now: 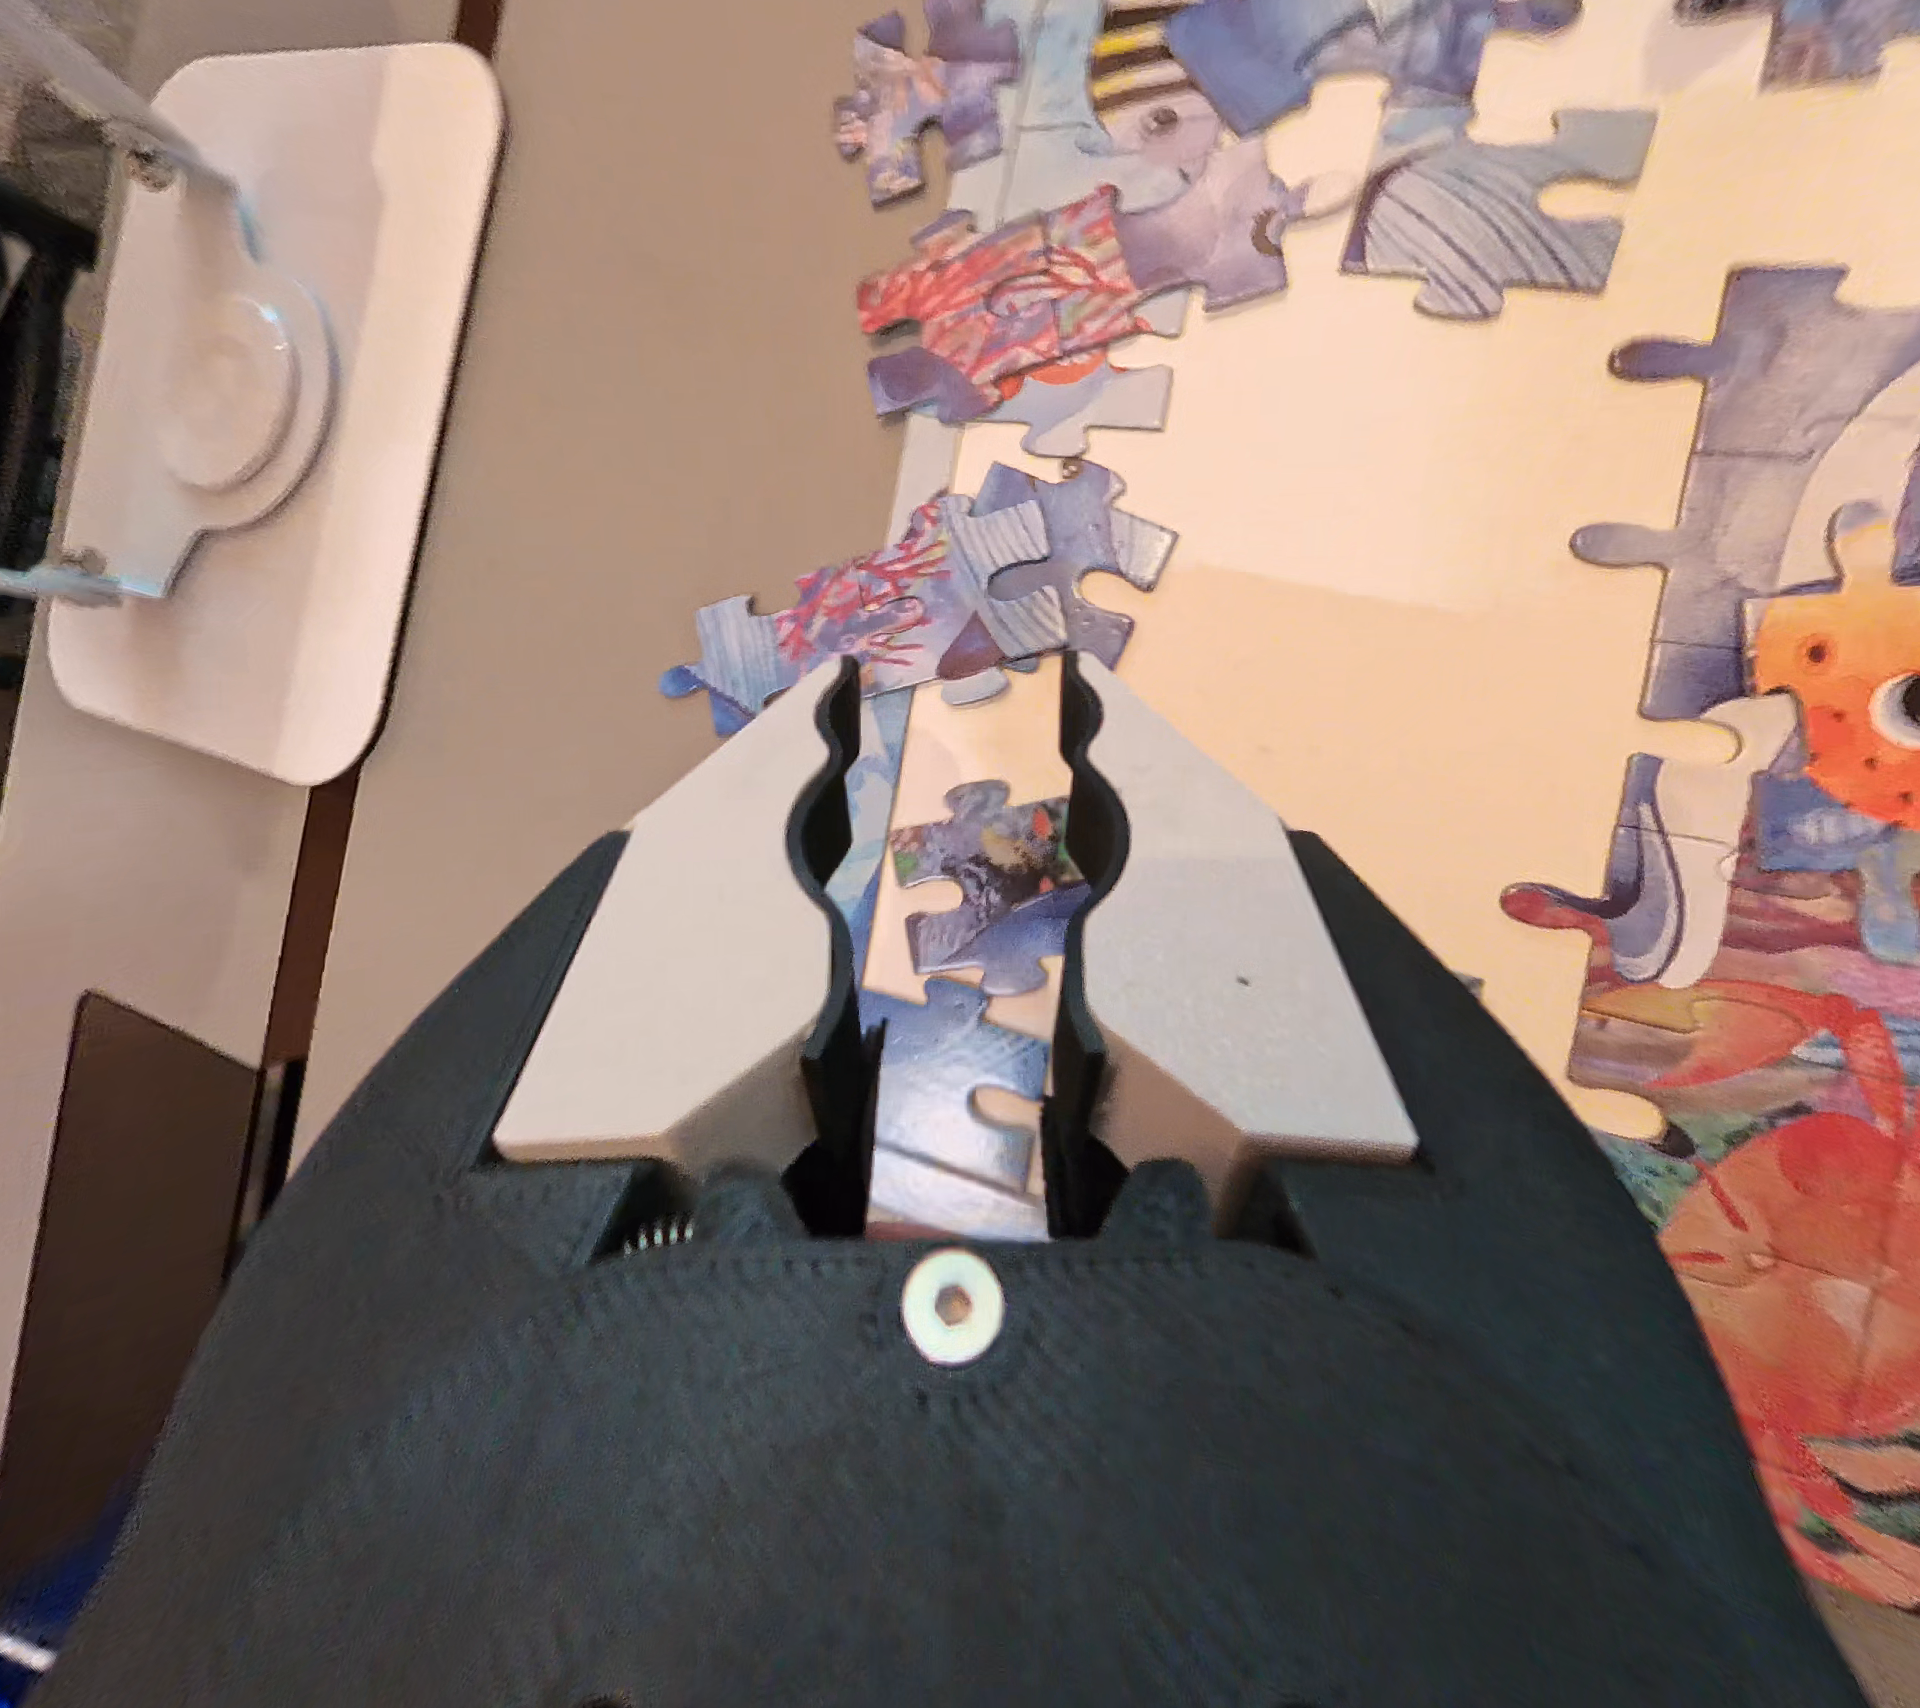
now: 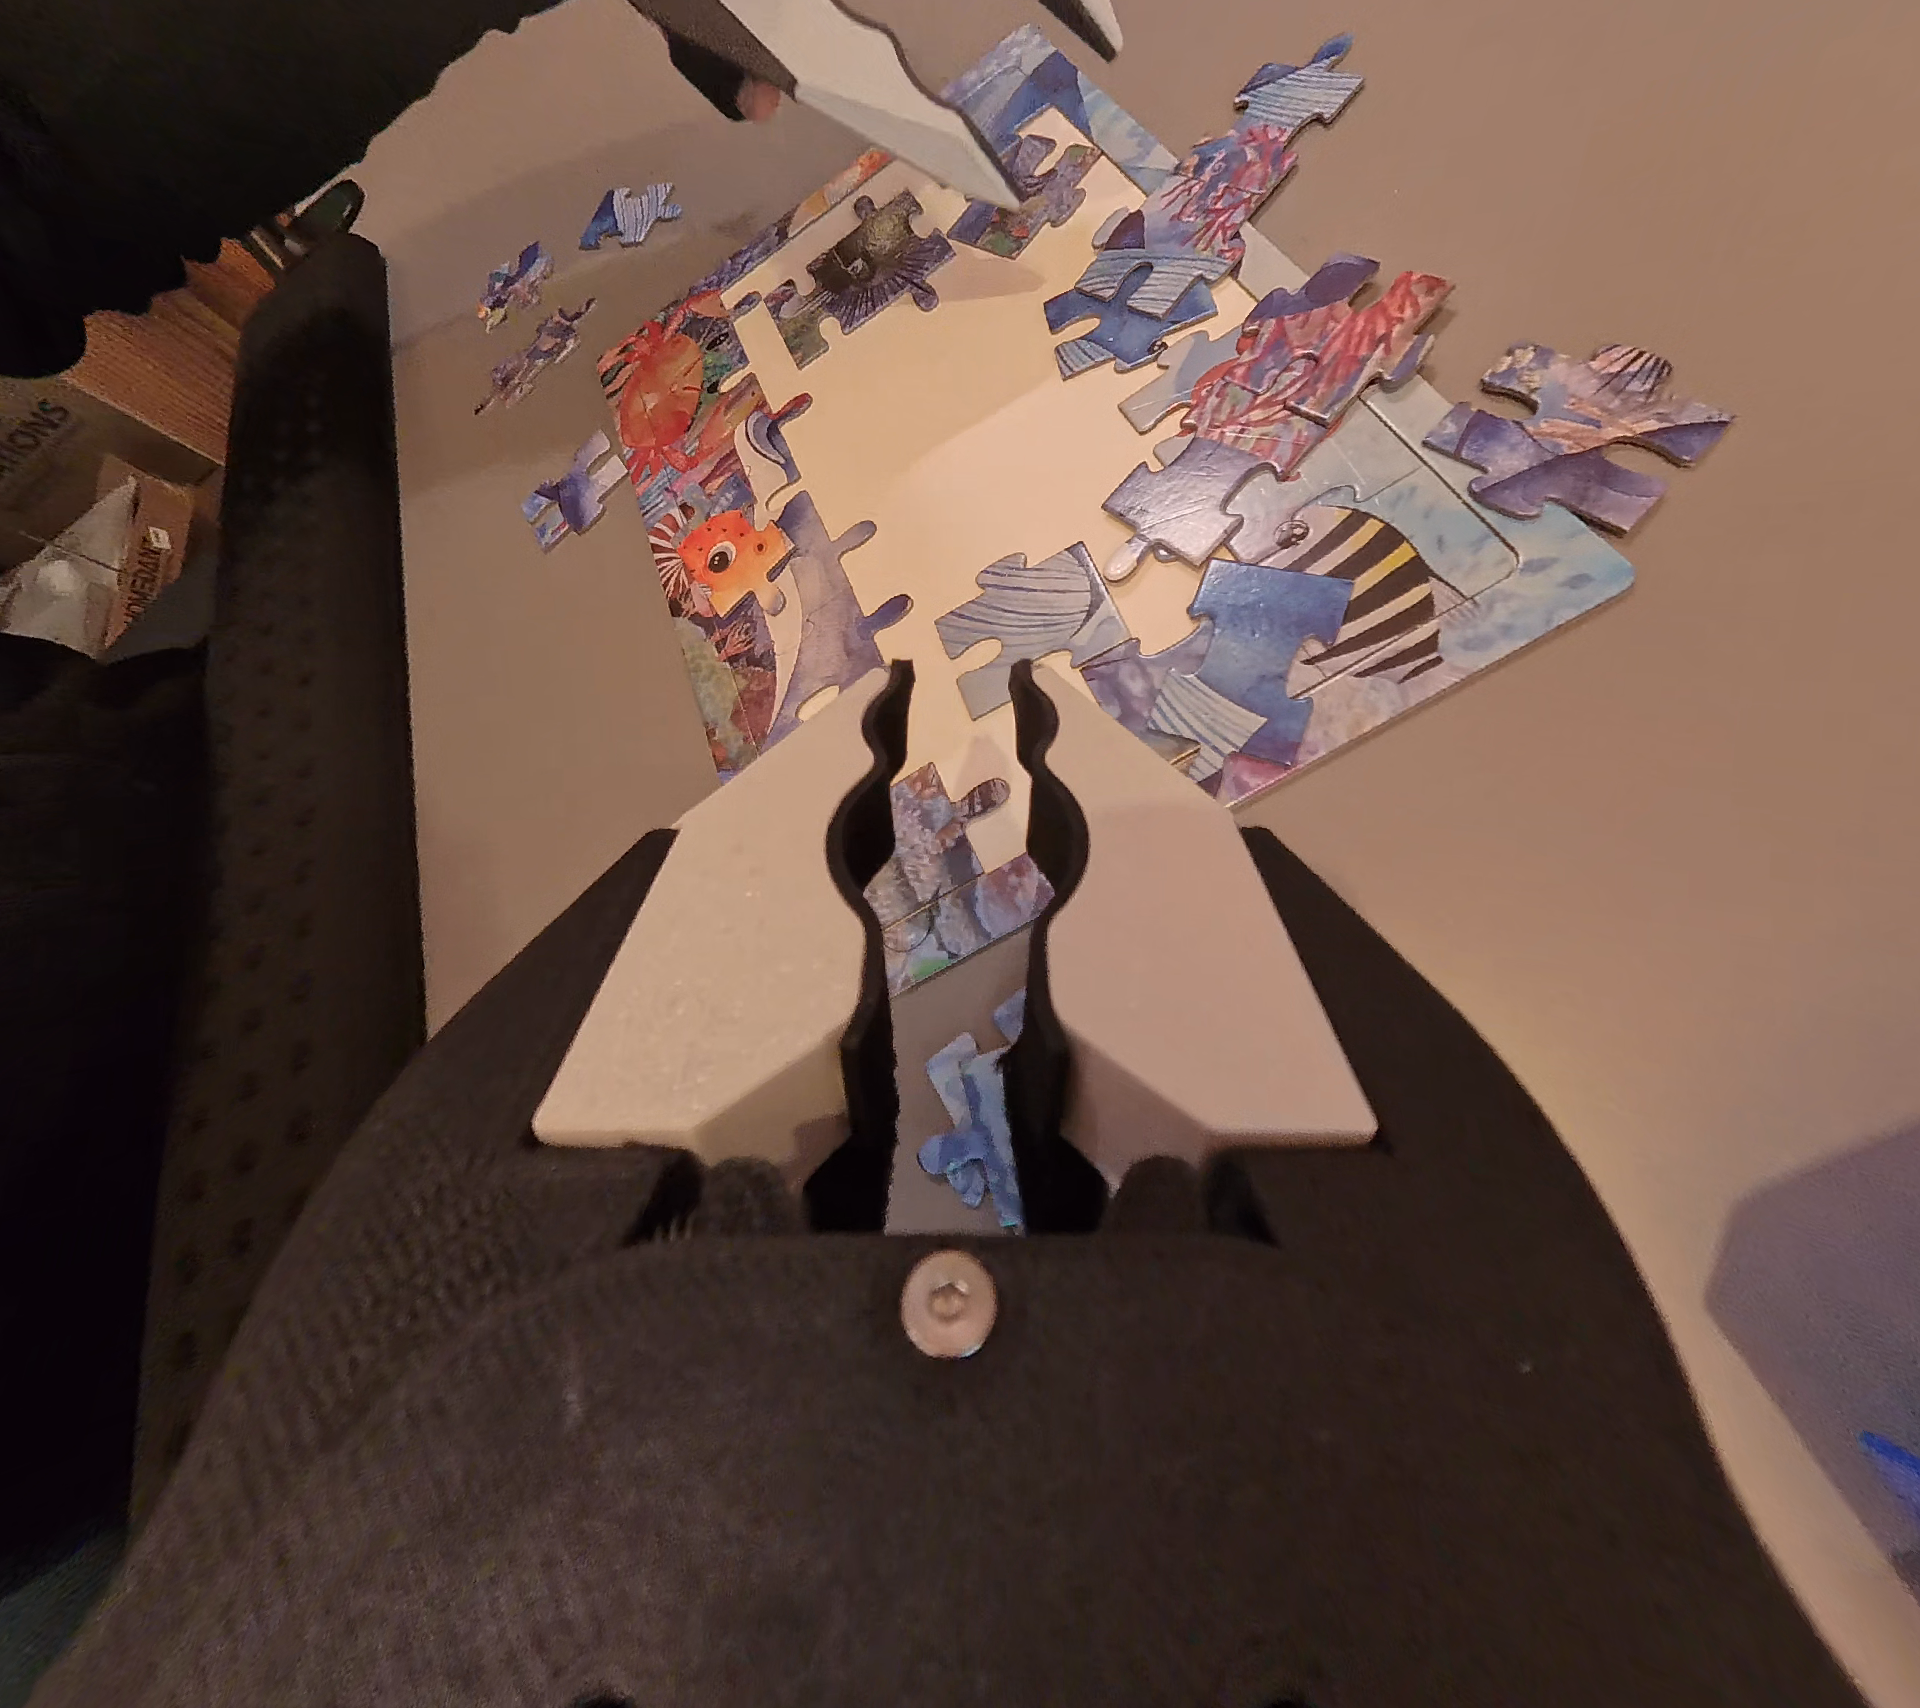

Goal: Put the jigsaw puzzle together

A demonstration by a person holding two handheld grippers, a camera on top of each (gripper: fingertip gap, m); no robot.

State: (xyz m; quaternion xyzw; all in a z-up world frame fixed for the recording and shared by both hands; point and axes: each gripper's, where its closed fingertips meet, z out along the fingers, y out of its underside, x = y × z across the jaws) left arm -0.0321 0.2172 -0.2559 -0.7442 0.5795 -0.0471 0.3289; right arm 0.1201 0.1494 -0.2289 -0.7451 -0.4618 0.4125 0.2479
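A: What is hidden or cut off?
B: In the left wrist view the left gripper covers the lower frame; between its jaws only part of a loose dark piece shows. The puzzle tray runs off the right edge. The upper right is blurred.

A: Jaw state?
B: Left jaws parted, nothing between them. In the right wrist view the right gripper has its jaws narrowly apart, also holding nothing. At upper left of that frame, one tip of the left gripper rests at the dark piece on the tray; contact cannot be confirmed.

A: Surface and room?
B: A plain beige bench. A white mounting plate lies at the left of the left view; cardboard boxes sit at the right view's left edge.

A: Materials?
B: Grey finger wedges with wavy black pads, in ribbed black printed bodies. Card pieces, sea-life print; an assembled crab section lies left of centre, loose pieces at right.
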